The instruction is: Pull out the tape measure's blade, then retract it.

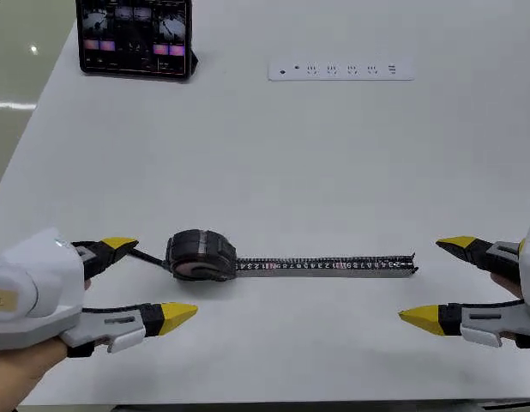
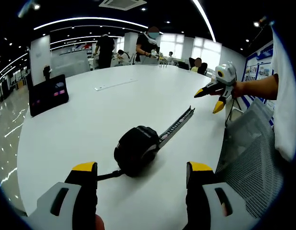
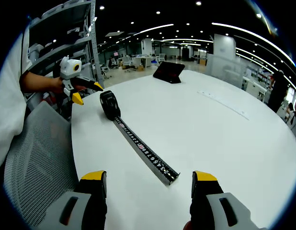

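Shows a tape measure lying on a white table between two hand-held tongs that face each other. Finds the left gripper spread wide, yellow-tipped jaws well apart, clasping nothing and touching nothing. Places the black tape measure case just ahead of those jaw tips, in line with the gap between them, resting on the table. Trails a short black wrist strap from the case back toward that gap, near the farther tip. Finds the right gripper spread equally wide, also gripping nothing. Lays the blade out of the case, flat on the table, running straight toward the right gripper. Sets its end hook at the mouth of the right jaws, between the two tips and touching neither. Puts a dark tablet on a stand and a white power strip well beyond both grippers, toward the table's far side.
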`<state>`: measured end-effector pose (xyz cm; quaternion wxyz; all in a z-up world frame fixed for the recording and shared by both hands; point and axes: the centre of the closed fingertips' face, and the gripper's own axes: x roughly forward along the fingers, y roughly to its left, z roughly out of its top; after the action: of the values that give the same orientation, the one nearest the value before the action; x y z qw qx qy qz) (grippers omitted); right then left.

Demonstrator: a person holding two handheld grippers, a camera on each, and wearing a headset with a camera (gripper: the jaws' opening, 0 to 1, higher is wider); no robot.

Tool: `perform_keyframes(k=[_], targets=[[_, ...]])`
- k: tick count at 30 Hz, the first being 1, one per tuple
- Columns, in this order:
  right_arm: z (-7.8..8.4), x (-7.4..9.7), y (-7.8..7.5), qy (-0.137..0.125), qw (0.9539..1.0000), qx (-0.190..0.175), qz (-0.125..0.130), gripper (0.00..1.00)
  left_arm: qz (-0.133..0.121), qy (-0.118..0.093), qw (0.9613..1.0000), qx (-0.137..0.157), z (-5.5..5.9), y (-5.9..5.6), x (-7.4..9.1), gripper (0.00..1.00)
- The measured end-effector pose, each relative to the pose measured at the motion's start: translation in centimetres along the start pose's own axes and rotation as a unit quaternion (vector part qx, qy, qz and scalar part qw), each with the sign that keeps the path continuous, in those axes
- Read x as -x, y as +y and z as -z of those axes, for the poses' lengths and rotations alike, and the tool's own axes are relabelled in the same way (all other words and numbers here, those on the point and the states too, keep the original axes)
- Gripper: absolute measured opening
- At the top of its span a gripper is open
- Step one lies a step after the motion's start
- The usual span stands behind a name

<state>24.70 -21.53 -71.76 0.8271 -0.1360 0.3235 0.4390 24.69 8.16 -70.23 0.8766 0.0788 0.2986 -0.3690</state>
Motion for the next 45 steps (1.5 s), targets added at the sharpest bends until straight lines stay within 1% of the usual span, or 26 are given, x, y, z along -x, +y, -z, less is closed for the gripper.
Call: perform_keyframes(k=[4,10,12,16,20,24,28,37,45], targets=[[-0.2,0.3,0.1,-0.010,0.9999,-0.001,0.009,0.71,-0.005,-0.011,0.9999,0.000,0.1,-0.4,0.4,0.74],[-0.7,0.4,0.9,-0.026,0.9995,0.001,0.020,0.73,-0.019,-0.023,0.9995,0.008,0.2,-0.8,1.1,0.76],[-0.9,0.5,1.2,-0.032,0.9992,0.001,0.024,0.73,-0.029,-0.025,0.9993,0.003,0.3,-0.8,1.3,0.76],[-1.2,0.2,1.3,-0.043,0.9985,-0.001,0.032,0.74,-0.039,-0.036,0.9985,0.009,0.1,-0.7,1.4,0.77],[-1.2,-0.1,1.4,-0.045,0.9984,-0.001,0.033,0.75,-0.041,-0.035,0.9985,0.009,0.4,-0.9,1.3,0.78],[-1.0,-0.3,1.6,-0.043,0.9985,0.001,0.034,0.76,-0.043,-0.034,0.9984,0.012,0.8,-0.9,1.2,0.80],[-0.9,-0.4,1.7,-0.044,0.9985,-0.002,0.032,0.77,-0.045,-0.033,0.9984,0.009,0.9,-1.0,1.3,0.82],[-0.5,-0.3,1.8,-0.045,0.9984,-0.007,0.034,0.79,-0.045,-0.032,0.9983,0.015,1.2,-1.2,1.5,0.83],[-0.2,-0.3,2.0,-0.042,0.9986,-0.007,0.032,0.82,-0.045,-0.029,0.9984,0.018,1.7,-1.2,1.7,0.85]])
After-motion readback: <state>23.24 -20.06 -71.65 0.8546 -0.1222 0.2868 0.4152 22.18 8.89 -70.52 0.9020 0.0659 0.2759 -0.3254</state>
